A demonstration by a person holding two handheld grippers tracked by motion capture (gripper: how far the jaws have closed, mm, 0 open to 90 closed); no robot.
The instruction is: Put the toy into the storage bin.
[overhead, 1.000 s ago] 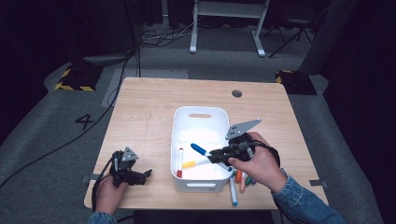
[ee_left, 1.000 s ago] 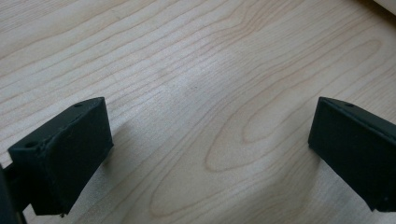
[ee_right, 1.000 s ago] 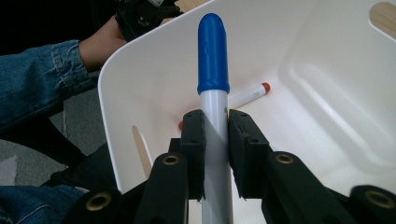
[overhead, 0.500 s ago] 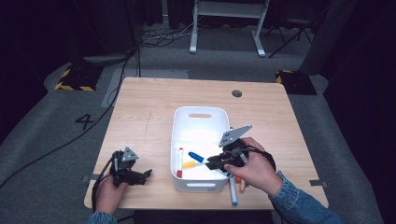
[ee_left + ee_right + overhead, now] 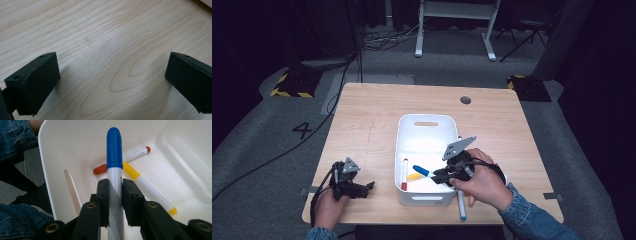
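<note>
Since the earlier high view, the right gripper [image 5: 438, 176] has drawn back toward the person and sunk over the near end of the white plastic bin [image 5: 427, 121], carrying the blue-capped white marker [image 5: 422, 171] down to hover just above the yellow-capped marker [image 5: 414, 176], so by my judgement a drop is close; the left gripper [image 5: 368, 187] rests unmoved on the pale wooden tabletop [image 5: 372, 115]. Left gripper view: fingers [image 5: 33, 82] wide, nothing between them. Right gripper view: fingers [image 5: 103, 201] clamped on the blue-capped marker's barrel, above the yellow-capped and orange-capped markers [image 5: 120, 160].
</note>
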